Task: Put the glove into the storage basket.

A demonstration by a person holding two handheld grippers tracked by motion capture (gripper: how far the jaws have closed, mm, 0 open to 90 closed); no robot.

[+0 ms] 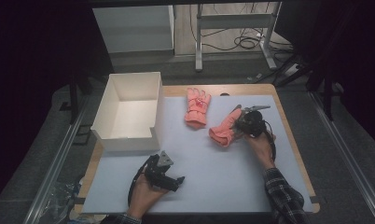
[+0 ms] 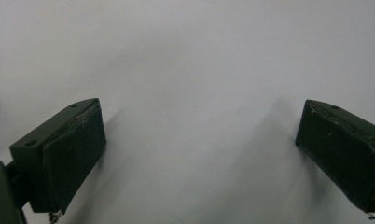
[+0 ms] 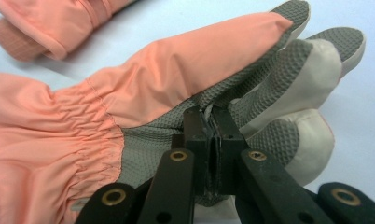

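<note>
The right tool pinches the grey textured palm fabric of the nearer salmon-pink padded glove, lying just ahead of it on the white table. The left tool rests open, well apart.

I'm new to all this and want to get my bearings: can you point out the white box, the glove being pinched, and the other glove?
white box (image 1: 112, 101), high view, on its left wall.
pinched pink glove (image 3: 185, 65), right gripper view, on its pink thumb.
other pink glove (image 1: 197, 108), high view, on its back.
</note>
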